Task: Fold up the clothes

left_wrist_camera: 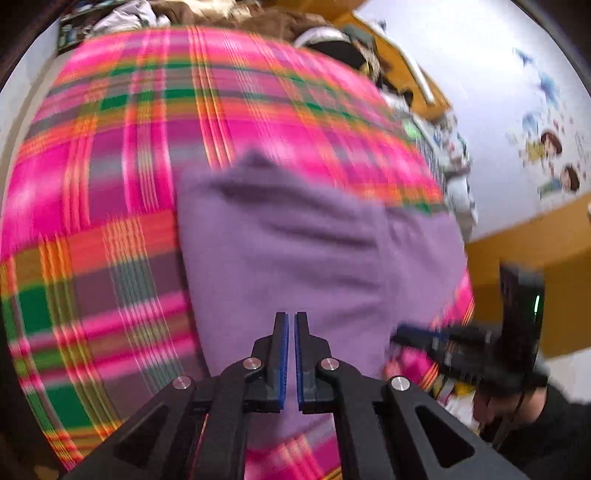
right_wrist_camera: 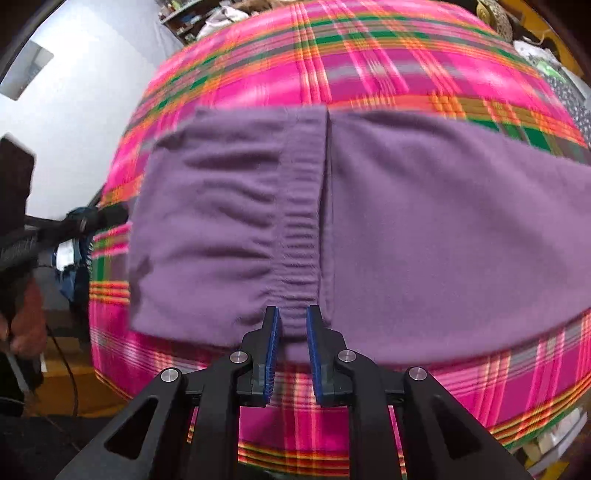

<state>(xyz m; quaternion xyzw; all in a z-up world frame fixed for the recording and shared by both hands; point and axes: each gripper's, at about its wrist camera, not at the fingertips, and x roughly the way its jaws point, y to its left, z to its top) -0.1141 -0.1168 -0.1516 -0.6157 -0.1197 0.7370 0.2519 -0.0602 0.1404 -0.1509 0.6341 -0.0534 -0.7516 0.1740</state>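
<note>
A purple garment [left_wrist_camera: 295, 240] [right_wrist_camera: 424, 221] lies folded on a pink plaid blanket [left_wrist_camera: 110, 184] [right_wrist_camera: 369, 55], its ribbed waistband [right_wrist_camera: 299, 203] running down the middle. My left gripper [left_wrist_camera: 290, 317] hovers over the garment's near edge with its jaws shut and nothing between them. It also shows as a blurred black shape at the garment's left edge, the left gripper [right_wrist_camera: 118, 214]. My right gripper [right_wrist_camera: 293, 314] has its jaws a little apart over the waistband's near end, where the cloth looks flat. At the garment's right edge the right gripper [left_wrist_camera: 406, 332] appears blurred.
Heaps of other clothes [left_wrist_camera: 325, 40] sit beyond the blanket. A white wall with cartoon stickers [left_wrist_camera: 546, 155] and orange wood trim [left_wrist_camera: 535, 243] stand to the right. A cluttered shelf [right_wrist_camera: 192, 18] is at the back, and a person's hand [right_wrist_camera: 26, 325] holds the left gripper.
</note>
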